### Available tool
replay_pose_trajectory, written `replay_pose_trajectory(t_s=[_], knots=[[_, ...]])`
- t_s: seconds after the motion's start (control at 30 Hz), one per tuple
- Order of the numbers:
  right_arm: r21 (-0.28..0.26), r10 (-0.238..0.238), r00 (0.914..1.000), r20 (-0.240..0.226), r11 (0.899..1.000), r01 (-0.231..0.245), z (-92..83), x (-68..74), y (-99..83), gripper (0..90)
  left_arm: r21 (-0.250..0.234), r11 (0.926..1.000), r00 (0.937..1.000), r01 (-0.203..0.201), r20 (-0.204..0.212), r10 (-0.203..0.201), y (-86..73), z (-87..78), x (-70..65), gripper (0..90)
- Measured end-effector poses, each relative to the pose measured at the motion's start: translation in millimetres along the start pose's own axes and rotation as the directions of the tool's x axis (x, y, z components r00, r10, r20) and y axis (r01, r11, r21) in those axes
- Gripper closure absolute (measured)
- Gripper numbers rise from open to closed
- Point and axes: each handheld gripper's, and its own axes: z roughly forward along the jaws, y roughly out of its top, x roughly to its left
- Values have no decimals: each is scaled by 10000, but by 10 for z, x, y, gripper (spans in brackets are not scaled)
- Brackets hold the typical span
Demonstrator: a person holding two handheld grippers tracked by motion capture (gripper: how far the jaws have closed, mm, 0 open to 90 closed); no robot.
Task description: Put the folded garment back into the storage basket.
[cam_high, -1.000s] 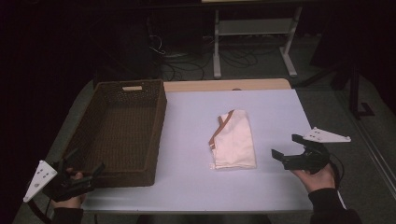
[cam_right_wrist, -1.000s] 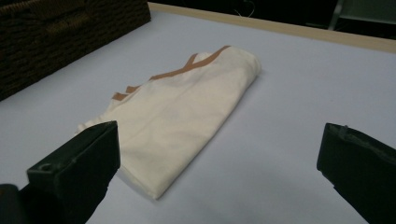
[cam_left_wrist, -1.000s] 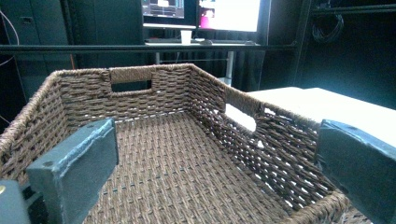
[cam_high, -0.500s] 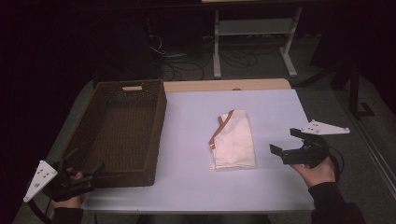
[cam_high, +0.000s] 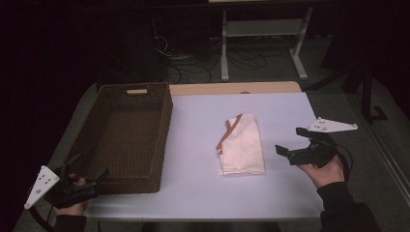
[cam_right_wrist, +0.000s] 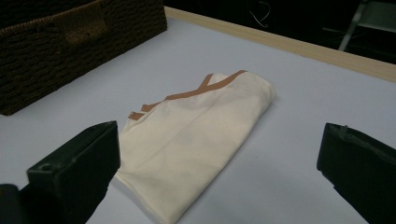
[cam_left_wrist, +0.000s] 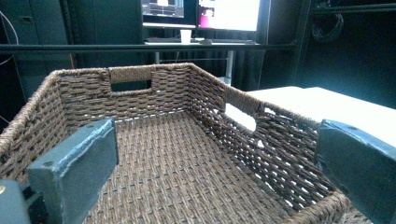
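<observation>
**Folded cloth waits between an open tool and an empty basket**

A cream cloth (cam_high: pixel 241 145) with an orange-brown trim lies folded flat near the middle of the pale worktop (cam_high: pixel 193 193), touching nothing else. The right tool (cam_high: pixel 296 145) sits just beside the cloth's right edge, low over the surface, with its jaws spread wide and pointed at the fabric; in the right gripper view the cloth (cam_right_wrist: pixel 196 135) lies squarely between the two jaws, which suggests a line-up for a pinch on the near folded edge. The left tool (cam_high: pixel 87 176) rests at the near corner of the woven basket (cam_high: pixel 164 130), jaws likewise apart and holding nothing. Its own view looks straight into the basket (cam_left_wrist: pixel 177 154), whose floor is bare. That placement reads as standby, perhaps to steady the basket if the cloth is meant to go in.
</observation>
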Motion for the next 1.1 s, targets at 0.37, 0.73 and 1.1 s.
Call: replay_pose_trajectory(t_s=[0.37, 0.73, 1.1], knots=[[182, 2, 10000, -89, 9998, 0, 94, -41, 104, 0, 22, 10000, 10000, 3, 3, -3, 1, 0, -1, 0], [463, 24, 9999, -140, 9989, -18, 200, -86, 174, 0, 38, 10000, 10000, -18, 5, 18, 1, -1, 0, 0], [702, 54, 9998, -167, 9975, -42, 294, -129, 237, 0, 33, 10000, 10000, -21, 10, 21, 0, -1, 0, 0]])
